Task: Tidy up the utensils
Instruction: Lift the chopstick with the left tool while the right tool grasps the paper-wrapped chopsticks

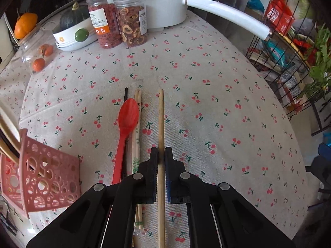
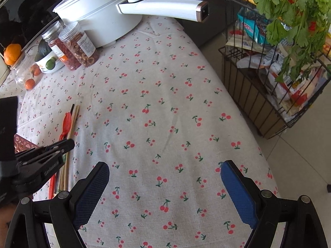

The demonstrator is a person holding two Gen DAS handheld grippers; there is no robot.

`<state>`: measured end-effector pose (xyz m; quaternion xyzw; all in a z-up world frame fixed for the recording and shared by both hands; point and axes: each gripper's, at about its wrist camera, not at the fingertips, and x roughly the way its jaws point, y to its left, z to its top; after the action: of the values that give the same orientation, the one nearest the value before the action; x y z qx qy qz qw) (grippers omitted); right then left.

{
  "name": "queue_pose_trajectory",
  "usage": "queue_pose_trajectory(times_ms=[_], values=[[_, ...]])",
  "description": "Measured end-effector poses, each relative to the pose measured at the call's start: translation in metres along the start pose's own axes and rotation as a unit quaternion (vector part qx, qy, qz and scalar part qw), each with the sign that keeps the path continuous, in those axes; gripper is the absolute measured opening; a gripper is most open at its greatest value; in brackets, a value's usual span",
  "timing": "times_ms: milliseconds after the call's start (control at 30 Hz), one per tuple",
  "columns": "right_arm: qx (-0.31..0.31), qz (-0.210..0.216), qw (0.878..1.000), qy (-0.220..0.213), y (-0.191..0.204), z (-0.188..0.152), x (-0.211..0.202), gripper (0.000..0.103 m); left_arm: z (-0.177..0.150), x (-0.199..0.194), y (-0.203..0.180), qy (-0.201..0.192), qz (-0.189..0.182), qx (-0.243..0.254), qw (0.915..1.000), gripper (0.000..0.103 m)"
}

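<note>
The left gripper (image 1: 161, 155) had its fingers clamped on a single wooden chopstick (image 1: 161, 119) lying lengthwise on the desk (image 1: 206, 107). Just to its left lay a wrapped pair of chopsticks (image 1: 137, 132), a red spoon (image 1: 126, 124) and a pink basket (image 1: 41, 175). The right gripper (image 2: 164, 190) hovered with fingers wide apart, holding nothing.
</note>
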<state>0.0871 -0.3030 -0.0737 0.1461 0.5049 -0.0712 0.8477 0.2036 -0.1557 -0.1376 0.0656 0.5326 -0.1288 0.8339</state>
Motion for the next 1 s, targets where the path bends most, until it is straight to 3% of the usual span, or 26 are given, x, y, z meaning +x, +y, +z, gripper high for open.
queue_pose_trajectory(times_ms=[333,567,733,900,1000], values=[[0.065,0.022,0.998,0.002,0.005,-0.002,-0.001,0.091,-0.051,-0.119,0.034,-0.094,-0.048,0.016,0.9943,0.006],[0.076,0.023,0.997,-0.013,0.024,0.001,0.003,0.091,-0.086,-0.158,0.078,-0.146,-0.078,-0.016,0.9861,0.006],[0.042,0.023,0.999,0.002,0.054,0.004,0.025,0.091,-0.093,-0.177,0.105,-0.169,-0.084,-0.027,0.9817,0.006],[-0.020,0.022,0.999,0.033,0.104,0.006,0.067,0.077,-0.094,-0.182,0.126,-0.173,-0.091,-0.041,0.9798,0.006],[-0.031,0.035,0.997,0.055,0.129,0.008,0.091,0.058,-0.095,-0.186,0.139,-0.179,-0.094,-0.050,0.9782,0.006]])
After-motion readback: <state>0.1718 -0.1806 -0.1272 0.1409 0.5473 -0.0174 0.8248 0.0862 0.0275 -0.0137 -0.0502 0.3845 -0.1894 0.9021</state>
